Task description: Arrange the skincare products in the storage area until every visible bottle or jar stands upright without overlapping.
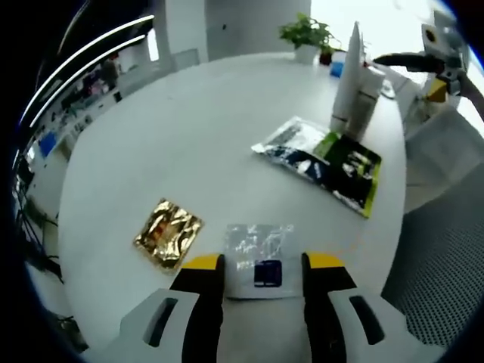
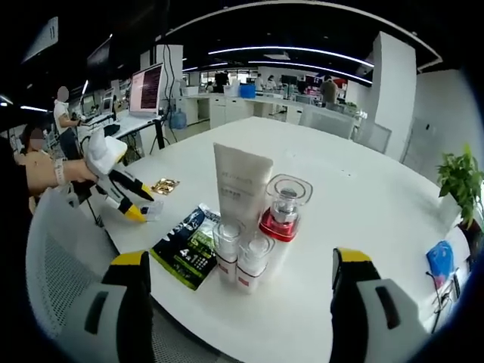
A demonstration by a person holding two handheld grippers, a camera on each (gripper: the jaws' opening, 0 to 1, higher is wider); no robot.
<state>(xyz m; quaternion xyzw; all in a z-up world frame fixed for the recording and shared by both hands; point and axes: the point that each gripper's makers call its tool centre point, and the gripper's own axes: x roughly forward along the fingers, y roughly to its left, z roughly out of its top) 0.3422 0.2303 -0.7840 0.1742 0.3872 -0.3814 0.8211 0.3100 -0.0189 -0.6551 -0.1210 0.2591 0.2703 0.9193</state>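
- In the left gripper view, we saw the left gripper (image 1: 261, 265) with its fingers (image 1: 203, 299) spread apart, rising from 6 o'clock over the round white worktop (image 1: 189, 144); nothing was clamped between them.
- A clear sachet with a dark label (image 1: 259, 257) lay flat on the worktop in the gap between those fingers; we could not tell whether either finger touched it.
- A crumpled gold foil sachet (image 1: 168, 233) lay at 8 o'clock, near the clear one but apart from it.
- A black-and-green packet (image 1: 324, 161) lay flat toward 2 o'clock, its far end just beside the standing products.
- In the right gripper view, we saw the right gripper (image 2: 240, 280) with its fingers (image 2: 133, 283) set wide, holding nothing.
- Ahead of it stood the upright cluster: a tall white tube (image 2: 240, 185), a clear-capped bottle with a red base (image 2: 283, 208) just to its right, and two small clear-capped bottles (image 2: 240, 257) in front, all close together.
- A potted plant (image 2: 460, 181) stood at 3 o'clock, and a blue object (image 2: 440, 261) lay below it.
- A person's hand (image 2: 76, 172) at 9 o'clock carried the left gripper.
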